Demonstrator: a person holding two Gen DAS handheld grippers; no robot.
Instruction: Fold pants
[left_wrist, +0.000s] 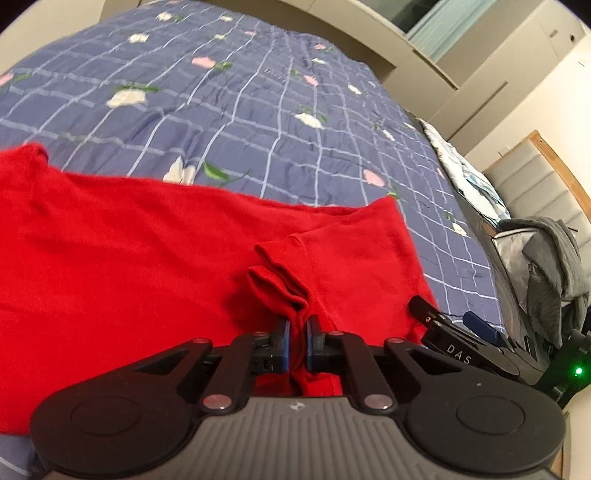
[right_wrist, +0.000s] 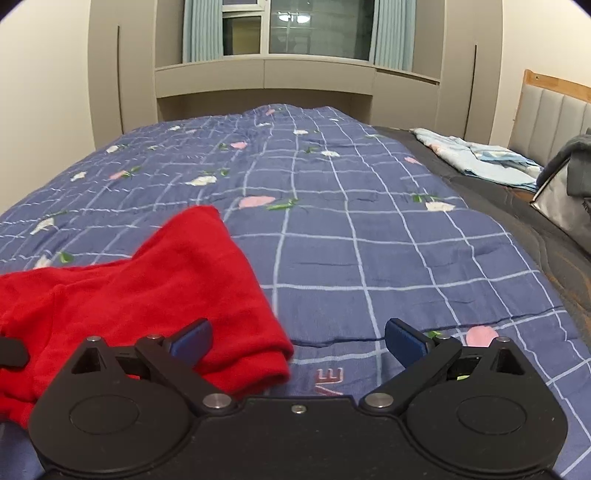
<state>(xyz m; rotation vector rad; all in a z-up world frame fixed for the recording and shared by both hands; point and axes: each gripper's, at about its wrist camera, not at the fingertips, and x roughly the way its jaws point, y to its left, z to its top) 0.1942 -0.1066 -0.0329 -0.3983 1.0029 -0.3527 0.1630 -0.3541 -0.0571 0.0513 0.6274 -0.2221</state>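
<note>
Red pants (left_wrist: 129, 251) lie spread across a blue checked quilt with flowers (left_wrist: 258, 110). My left gripper (left_wrist: 298, 328) is shut on a bunched fold of the red pants near their middle edge. In the right wrist view the pants (right_wrist: 166, 288) lie at the lower left, with one end reaching toward the quilt's middle. My right gripper (right_wrist: 298, 341) is open and empty, its left finger (right_wrist: 192, 338) over the pants' near edge and its right finger over the bare quilt (right_wrist: 369, 240). The right gripper (left_wrist: 454, 334) also shows at the right of the left wrist view.
A pale blue folded cloth (right_wrist: 476, 155) lies on a dark sheet at the bed's right side. A grey garment (left_wrist: 554, 258) is heaped by the padded headboard (right_wrist: 554, 110). Cabinets and a window (right_wrist: 295, 29) stand beyond the far edge.
</note>
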